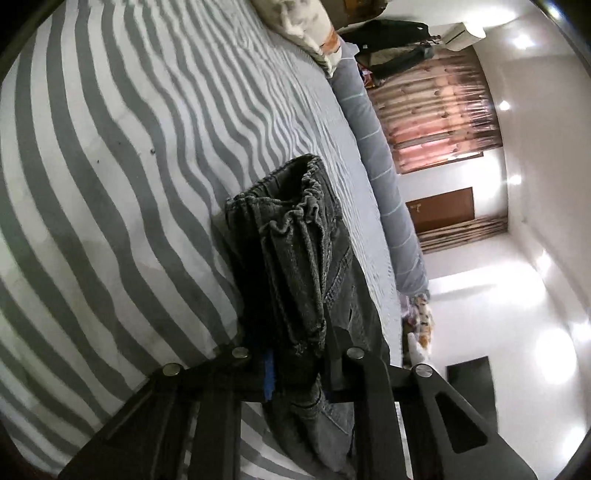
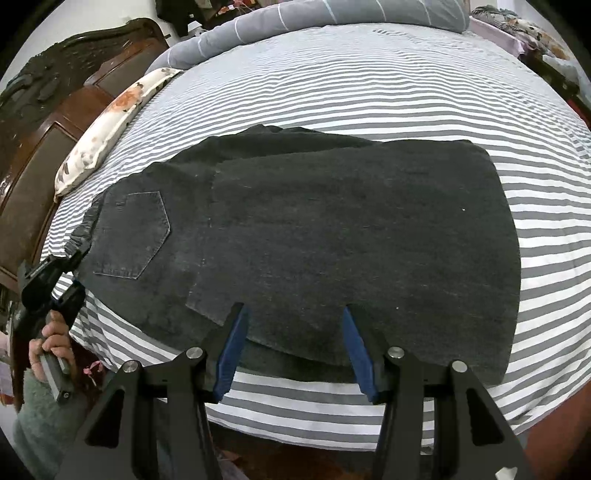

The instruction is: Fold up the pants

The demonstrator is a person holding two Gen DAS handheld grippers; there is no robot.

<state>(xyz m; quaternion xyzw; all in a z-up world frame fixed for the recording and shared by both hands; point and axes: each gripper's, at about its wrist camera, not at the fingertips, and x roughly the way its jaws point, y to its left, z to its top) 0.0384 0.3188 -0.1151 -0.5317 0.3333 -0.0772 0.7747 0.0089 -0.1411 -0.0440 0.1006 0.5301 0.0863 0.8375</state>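
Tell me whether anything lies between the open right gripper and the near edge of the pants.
Nothing visible does. The right gripper is open right at the near edge of the pants, with only striped bedsheet below. The left gripper grips the waistband end.

Home bedroom, striped bed (image 2: 332, 92), pillow (image 2: 99, 136), headboard (image 2: 48, 122)

Counts — one pair of dark denim pants (image 2: 314, 240); two grippers — left gripper (image 2: 74, 258), right gripper (image 2: 293, 314); one striped bed sheet (image 2: 351, 92); one floral pillow (image 2: 107, 125); one grey bolster (image 2: 295, 14); one wooden headboard (image 2: 48, 96); one visible back pocket (image 2: 133, 232).
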